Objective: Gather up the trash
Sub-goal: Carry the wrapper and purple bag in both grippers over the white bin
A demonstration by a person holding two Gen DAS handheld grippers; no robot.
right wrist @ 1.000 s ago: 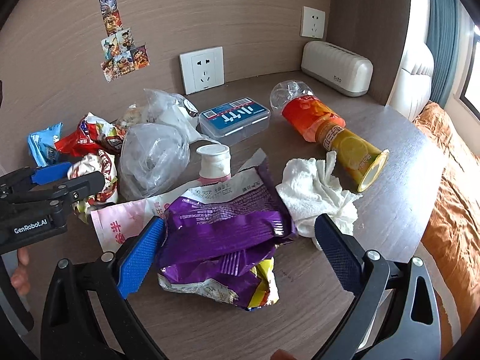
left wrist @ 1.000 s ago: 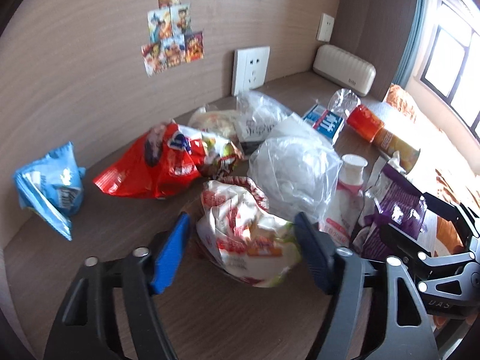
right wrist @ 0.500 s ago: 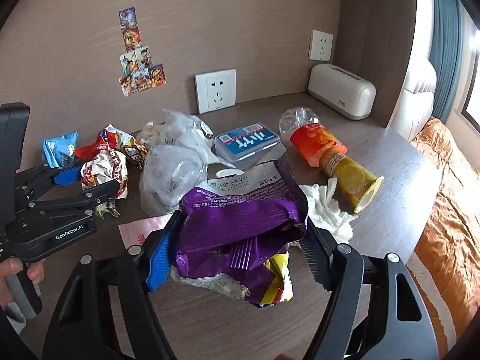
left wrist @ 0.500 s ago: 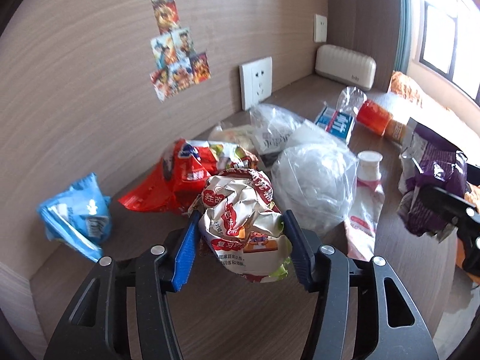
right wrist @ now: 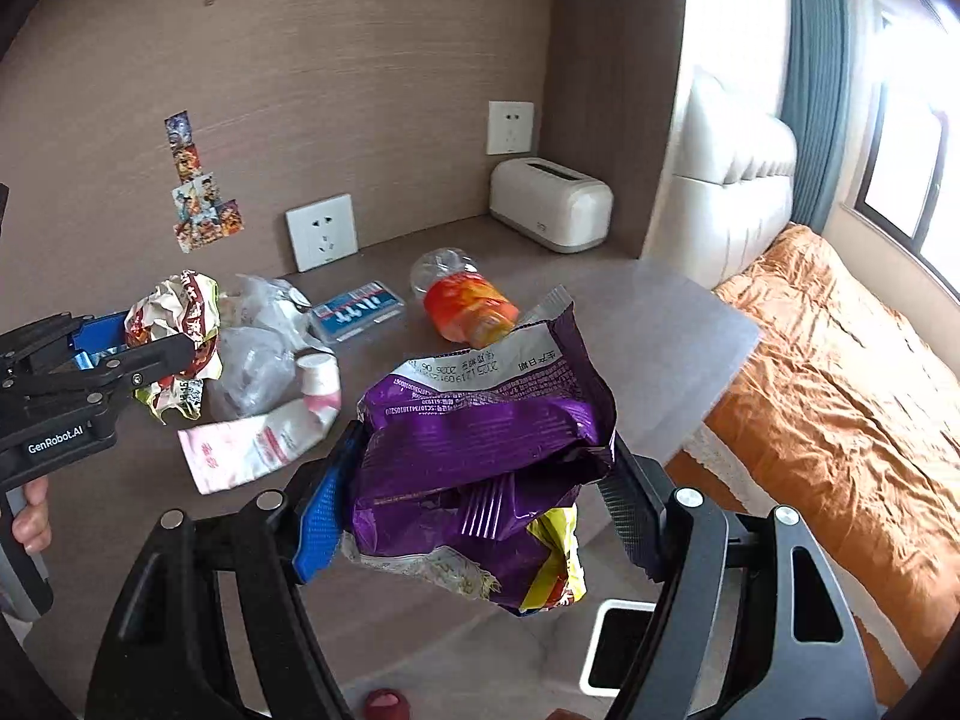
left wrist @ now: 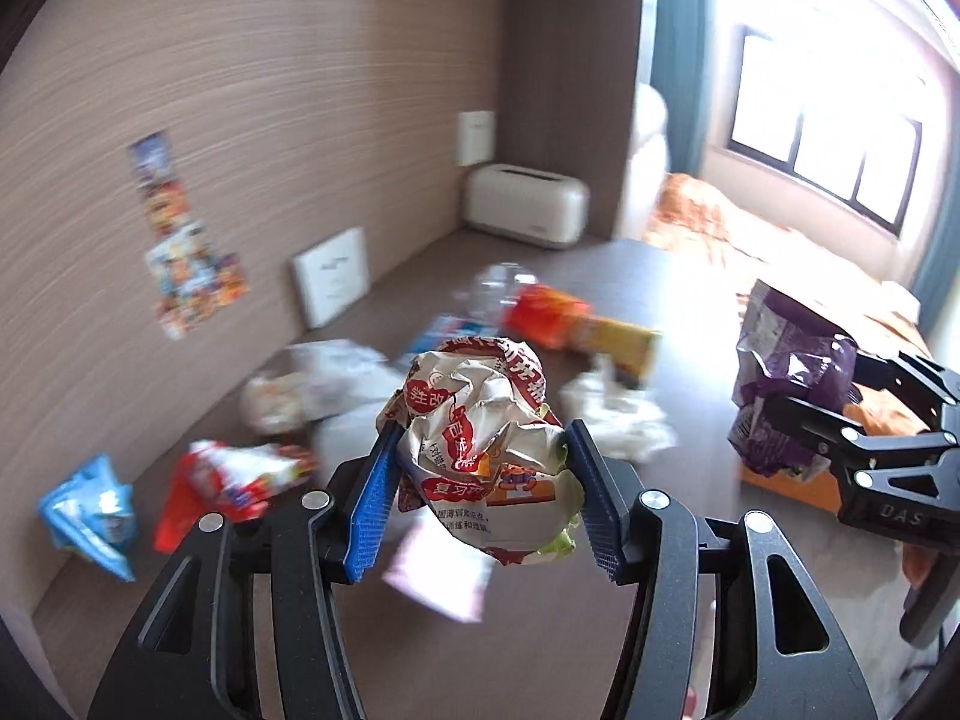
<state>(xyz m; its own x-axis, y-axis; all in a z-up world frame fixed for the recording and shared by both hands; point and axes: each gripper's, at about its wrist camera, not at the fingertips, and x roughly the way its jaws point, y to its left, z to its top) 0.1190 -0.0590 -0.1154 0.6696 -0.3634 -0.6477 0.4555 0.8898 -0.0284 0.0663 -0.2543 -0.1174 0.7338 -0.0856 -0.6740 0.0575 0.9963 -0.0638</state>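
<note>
While both pieces hang in the air above the worktop (right wrist: 654, 324), we judge them by size, starting with the purple snack bag (right wrist: 480, 456), held crumpled between the jaws of the right gripper (right wrist: 474, 495), which are closed in on its lower half with a wide gap left by the bag's bulk. It looks very light, thin and slick, with an open flap at the top and a yellow corner dangling below, so we would keep the hold on the thick bunched middle, where the folds give the pads something to bite; an edge or flap would likely slide out. Smaller is the crumpled red-and-white wrapper (left wrist: 486, 450), balled up and pinched from both sides by the left gripper (left wrist: 483, 501), its jaws drawn in about halfway against the wad. It seems papery, springy and nearly weightless, so a hold across the middle of the ball suits it. Left lying on the worktop are a clear plastic bag (right wrist: 252, 366), an orange-labelled bottle (right wrist: 468, 300) on its side, a pink tube (right wrist: 264, 444) and a small white pot (right wrist: 318, 381). Those soft pieces should crush easily, while the bottle may roll.
</note>
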